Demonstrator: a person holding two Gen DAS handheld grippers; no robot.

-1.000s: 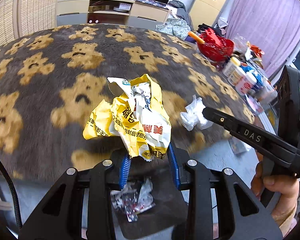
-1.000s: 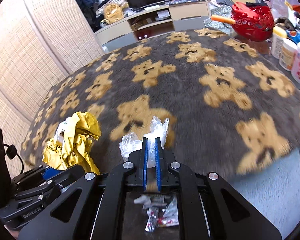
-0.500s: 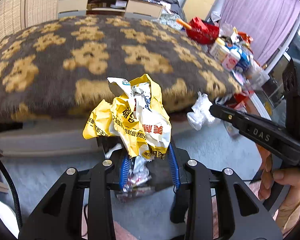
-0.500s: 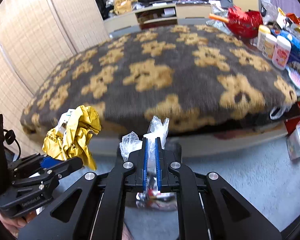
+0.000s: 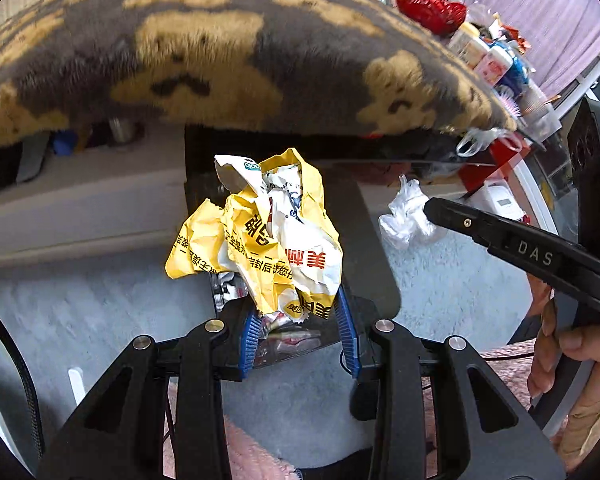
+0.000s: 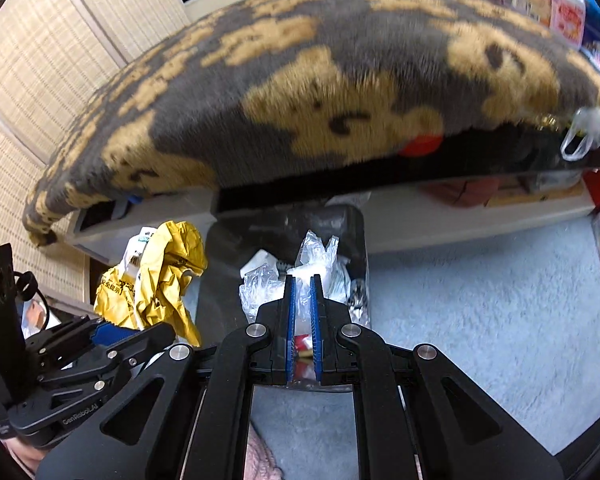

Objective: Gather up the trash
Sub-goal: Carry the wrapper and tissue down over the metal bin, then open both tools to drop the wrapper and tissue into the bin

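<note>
My left gripper (image 5: 298,328) is shut on a crumpled yellow and white wrapper (image 5: 268,236) and holds it above a dark trash bin (image 5: 374,248). The wrapper also shows in the right wrist view (image 6: 156,276), left of the bin (image 6: 228,240). My right gripper (image 6: 302,308) is shut on a clear crumpled plastic bag (image 6: 316,254) and holds it over the bin's opening. The bag and the right gripper's finger show in the left wrist view (image 5: 408,216), to the right of the wrapper. The bin holds several pieces of trash.
A table under a grey blanket with tan bears (image 6: 340,80) overhangs just behind the bin. Bottles and a red object (image 5: 432,8) stand at its far right end. Pale blue carpet (image 6: 480,300) covers the floor. A woven screen (image 6: 40,60) stands at the left.
Both grippers have come down from above the blanket to below the table's edge, over the bin on the floor. Each still holds its piece of trash.
</note>
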